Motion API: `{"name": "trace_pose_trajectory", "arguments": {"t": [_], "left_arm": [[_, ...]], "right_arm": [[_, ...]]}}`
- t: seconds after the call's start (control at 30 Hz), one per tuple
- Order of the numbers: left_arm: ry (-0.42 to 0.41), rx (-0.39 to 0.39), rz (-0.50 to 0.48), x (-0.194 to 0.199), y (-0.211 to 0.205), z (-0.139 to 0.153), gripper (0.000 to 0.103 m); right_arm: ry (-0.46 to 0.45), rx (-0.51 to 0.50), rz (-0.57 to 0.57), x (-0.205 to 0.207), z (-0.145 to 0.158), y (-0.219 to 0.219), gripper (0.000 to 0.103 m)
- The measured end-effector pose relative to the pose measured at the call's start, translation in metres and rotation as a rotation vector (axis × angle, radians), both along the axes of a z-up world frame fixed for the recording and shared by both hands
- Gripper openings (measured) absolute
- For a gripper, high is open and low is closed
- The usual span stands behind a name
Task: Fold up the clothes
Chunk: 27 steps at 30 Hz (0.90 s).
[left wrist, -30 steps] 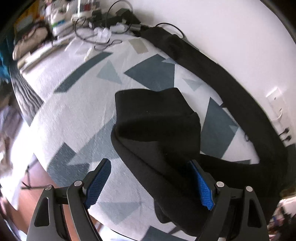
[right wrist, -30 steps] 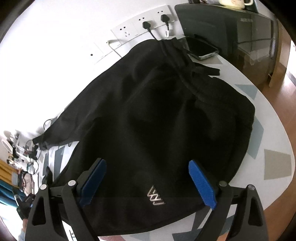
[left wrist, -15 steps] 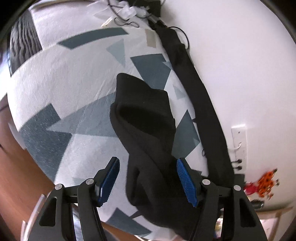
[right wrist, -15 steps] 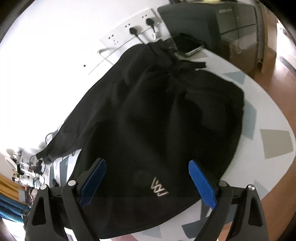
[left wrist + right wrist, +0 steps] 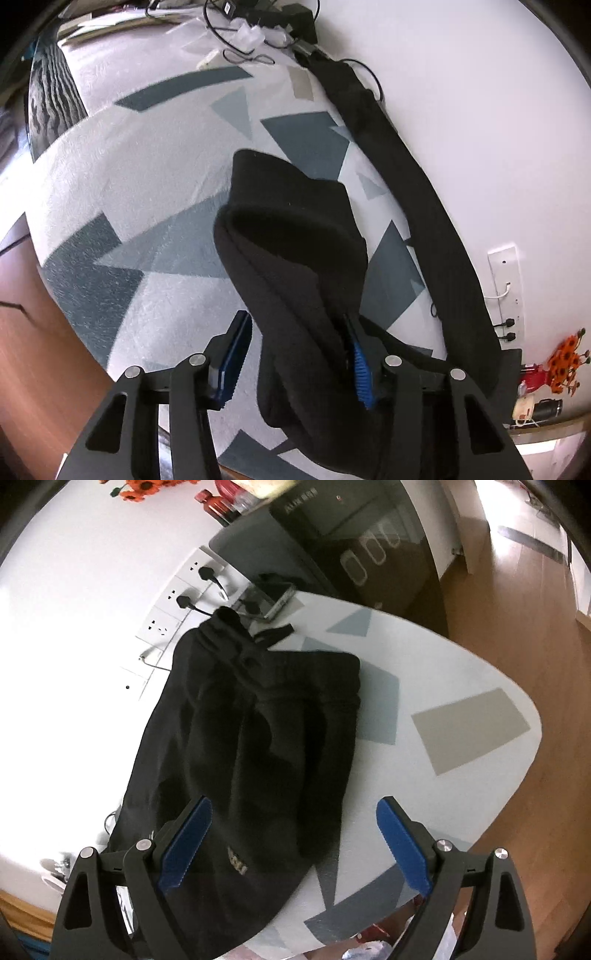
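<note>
Left wrist view: left tongs (image 5: 295, 319) narrowed around a thick fold of the black trousers (image 5: 295, 221). Right pad pressed into the cloth; a sliver of counter (image 5: 129, 184) visible between left pad and cloth. Cannot tell whether truly pinched or only closing in. Near leg running from between the pads straight ahead and a touch left, its cuff (image 5: 266, 173) at the far end, doubled and bulging rather than flat. Other leg (image 5: 424, 206) stretched long and straight ahead-right of these tongs, hard against the wall.

Right wrist view: right tongs (image 5: 293, 801) spread wide, holding nothing, hovering above the hip area. Left pad over the cloth near the logo (image 5: 236, 862); right pad over bare counter just past the hem edge. Long axis of the trousers ahead and slightly left of these tongs, gathered waistband (image 5: 229, 642) with drawstring at the far end.

Judged from this: left tongs the nearer to the loose leg, already astride it; likely a carry rightward toward the wall-side leg, leg onto leg. Grip across the leg's length, so risk of sagging either side when lifted. Right tongs placed to pin or smooth the hip.
</note>
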State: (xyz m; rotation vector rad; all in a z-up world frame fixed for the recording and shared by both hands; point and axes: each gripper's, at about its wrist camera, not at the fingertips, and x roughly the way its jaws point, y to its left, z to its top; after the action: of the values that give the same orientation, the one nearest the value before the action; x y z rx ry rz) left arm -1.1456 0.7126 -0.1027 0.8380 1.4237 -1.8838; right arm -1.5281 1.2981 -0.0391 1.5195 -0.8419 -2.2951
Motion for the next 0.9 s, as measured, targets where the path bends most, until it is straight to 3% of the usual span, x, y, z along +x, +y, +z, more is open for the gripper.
{"name": "trace_pose_trajectory", "arguments": {"t": [0.2,0.27,0.3,0.37,0.4,0.43,0.47,0.53,0.6,0.77,0.9], "left_arm": [[-0.012,0.010,0.007,0.000,-0.001,-0.005,0.046],[-0.004,0.005,-0.003,-0.001,0.000,-0.003,0.030],[0.009,0.008,-0.007,-0.001,0.002,0.000,0.016],[0.040,0.003,-0.007,0.002,0.004,0.010,0.008],[0.062,-0.020,0.005,0.006,0.005,0.022,0.007],[0.085,-0.043,0.016,0.010,0.005,0.035,0.007],[0.107,-0.065,0.027,0.014,0.006,0.047,0.007],[0.151,-0.110,0.049,0.022,0.008,0.072,0.006],[0.196,-0.156,0.071,0.030,0.010,0.096,0.006],[0.275,-0.391,0.095,0.045,0.032,0.177,0.006],[0.313,-0.419,0.139,0.058,0.042,0.199,0.006]], "right_arm": [[0.006,0.047,0.017,-0.018,-0.019,-0.013,0.088],[-0.024,0.065,0.040,-0.026,-0.030,-0.020,0.090],[-0.017,0.076,0.054,-0.027,-0.031,-0.025,0.088],[0.009,0.096,0.083,-0.029,-0.030,-0.035,0.081],[0.010,0.101,0.097,-0.030,-0.030,-0.039,0.055],[-0.001,0.091,0.116,-0.031,-0.030,-0.043,0.041],[-0.010,0.076,0.127,-0.032,-0.030,-0.044,0.018],[-0.024,0.046,0.141,-0.035,-0.026,-0.046,0.012],[0.042,0.023,0.156,-0.033,-0.003,-0.043,0.011],[0.251,-0.059,0.181,-0.025,0.080,-0.035,0.010],[0.343,-0.121,0.193,-0.018,0.119,-0.034,0.009]]}}
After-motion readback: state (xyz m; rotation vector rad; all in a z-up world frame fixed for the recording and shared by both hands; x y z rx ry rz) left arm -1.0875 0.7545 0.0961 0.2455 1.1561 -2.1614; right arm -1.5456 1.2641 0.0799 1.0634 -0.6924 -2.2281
